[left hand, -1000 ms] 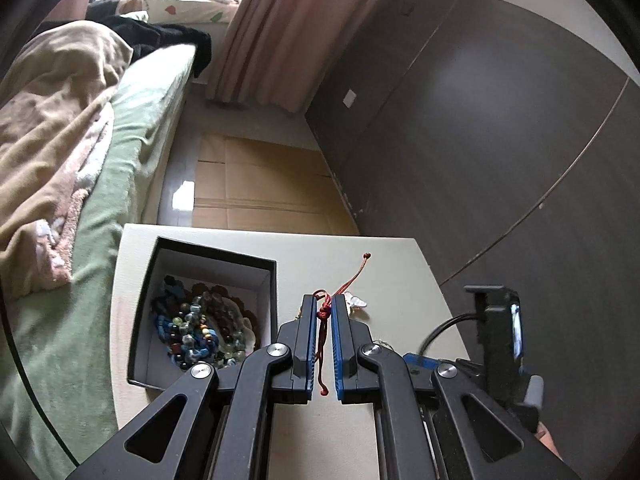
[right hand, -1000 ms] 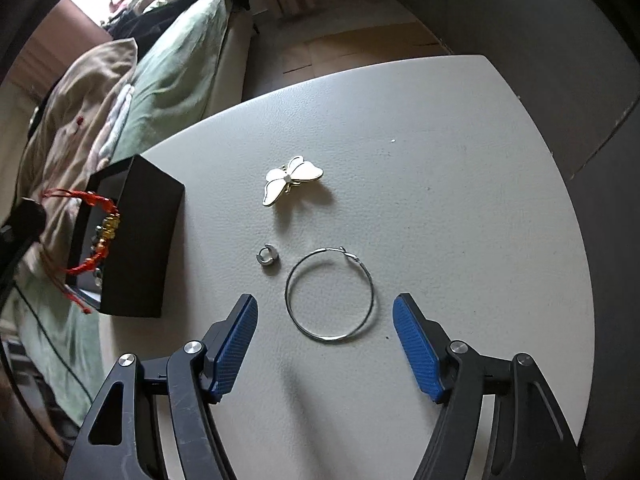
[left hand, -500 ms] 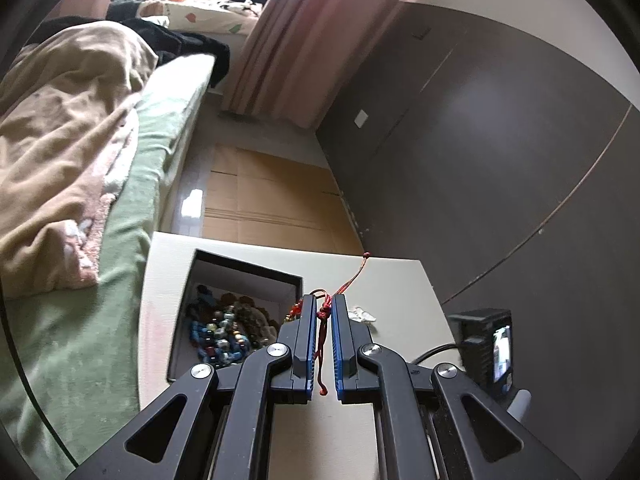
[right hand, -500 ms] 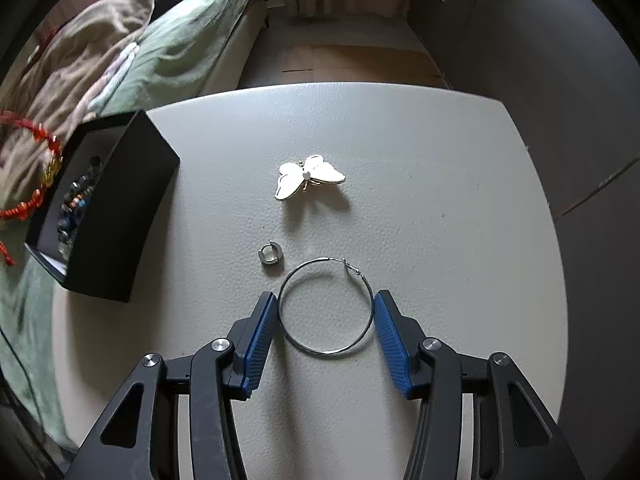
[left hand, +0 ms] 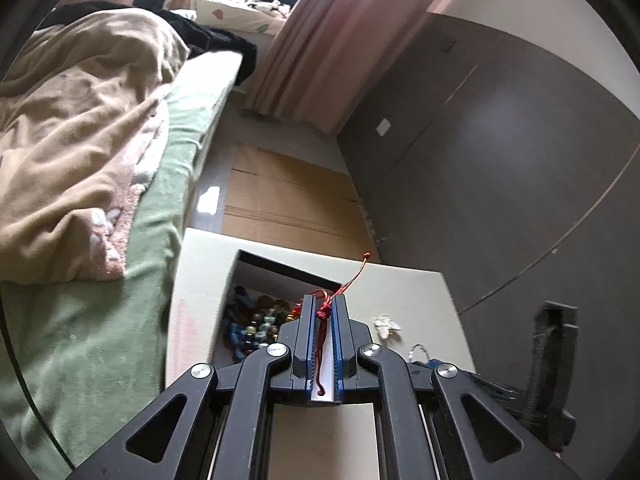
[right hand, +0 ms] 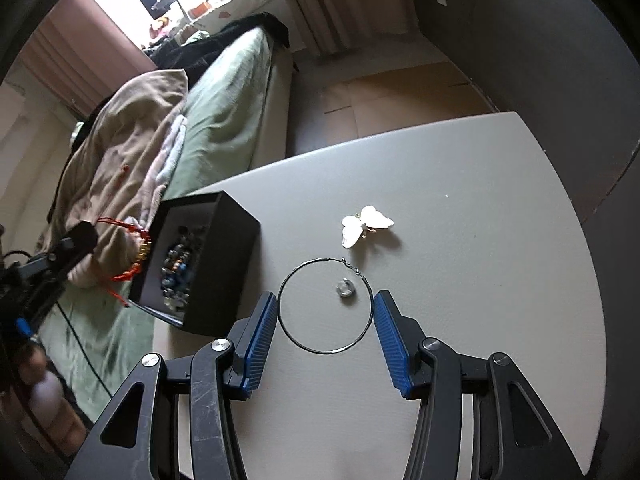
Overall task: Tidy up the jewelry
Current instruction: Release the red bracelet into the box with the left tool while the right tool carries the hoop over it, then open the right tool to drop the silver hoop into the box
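My left gripper (left hand: pixel 324 300) is shut on a red cord bracelet (left hand: pixel 323 312) and holds it above the black jewelry box (left hand: pixel 256 276), which holds several beaded pieces. The bracelet (right hand: pixel 134 252) also hangs by the box (right hand: pixel 218 264) in the right wrist view. My right gripper (right hand: pixel 325 298) grips a large silver hoop earring (right hand: pixel 288 328) by its sides, and the hoop looks lifted off the grey table (right hand: pixel 480 240). A small silver ring (right hand: pixel 345 288) shows through the hoop. A white butterfly brooch (right hand: pixel 366 224) lies beyond.
A bed with a green sheet (right hand: pixel 224 120) and a tan blanket (right hand: pixel 120 152) runs along the table's left side. A dark wall (left hand: pixel 500 160) stands to the right. Cardboard (left hand: pixel 288 200) covers the floor beyond the table.
My left gripper has carried the red bracelet over the box. My right gripper has closed onto the hoop's sides and raised it; the small ring now shows inside the hoop.
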Available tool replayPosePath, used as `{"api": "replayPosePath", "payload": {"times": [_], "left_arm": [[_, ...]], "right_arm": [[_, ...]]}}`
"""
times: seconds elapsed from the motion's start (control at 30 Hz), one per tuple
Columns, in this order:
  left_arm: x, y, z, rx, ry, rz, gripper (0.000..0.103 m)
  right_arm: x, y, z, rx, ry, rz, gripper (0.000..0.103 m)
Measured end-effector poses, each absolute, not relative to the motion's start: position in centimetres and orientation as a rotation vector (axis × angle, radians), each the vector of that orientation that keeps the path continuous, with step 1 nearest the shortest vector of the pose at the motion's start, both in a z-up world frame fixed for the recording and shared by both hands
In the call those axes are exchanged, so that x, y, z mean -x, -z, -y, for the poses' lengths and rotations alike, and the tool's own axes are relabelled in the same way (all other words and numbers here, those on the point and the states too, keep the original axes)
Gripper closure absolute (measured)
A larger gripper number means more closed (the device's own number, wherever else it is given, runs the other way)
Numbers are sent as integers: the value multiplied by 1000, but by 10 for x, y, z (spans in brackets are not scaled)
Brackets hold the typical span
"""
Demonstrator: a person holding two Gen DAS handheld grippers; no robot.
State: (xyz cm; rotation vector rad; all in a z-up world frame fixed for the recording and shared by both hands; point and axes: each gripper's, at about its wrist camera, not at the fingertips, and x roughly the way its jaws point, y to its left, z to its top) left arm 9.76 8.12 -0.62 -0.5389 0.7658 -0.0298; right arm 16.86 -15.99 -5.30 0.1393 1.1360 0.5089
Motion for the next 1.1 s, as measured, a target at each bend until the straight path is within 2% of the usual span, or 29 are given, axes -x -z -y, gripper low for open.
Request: {"api": "replayPosePath", "payload": {"times": [0.27,0.47,0.57,0.63,0.7,0.73,0.77,1.1], "left_arm": [[-115,26,-76,565,74,-831,96],[-127,56,-91,612,4,-957,96],[-124,52,-100,627,-25,-947,94],[-121,49,-102,638,-14,-943,80],[-116,45,-105,653,-12,-913,39],[-113,42,-106,657,-18,-891,33],[-109,37,-108,657,-25,-862,30],[-97,23,-131,684,-48,-798,30]], "right_arm": [[-175,48,145,-170,-536,-1117,52],[-181,49,141,-185,-538,-1122,52],[-180,48,140,-194,-546,-1120,52],[-178,45,136,-196,-563,-1106,52],[-175,41,133,-203,-586,-1085,52],[-174,39,133,-209,-595,-1076,52],[-172,36,131,-217,-610,-1063,52],[-165,27,91,-256,-724,-1017,52]]}}
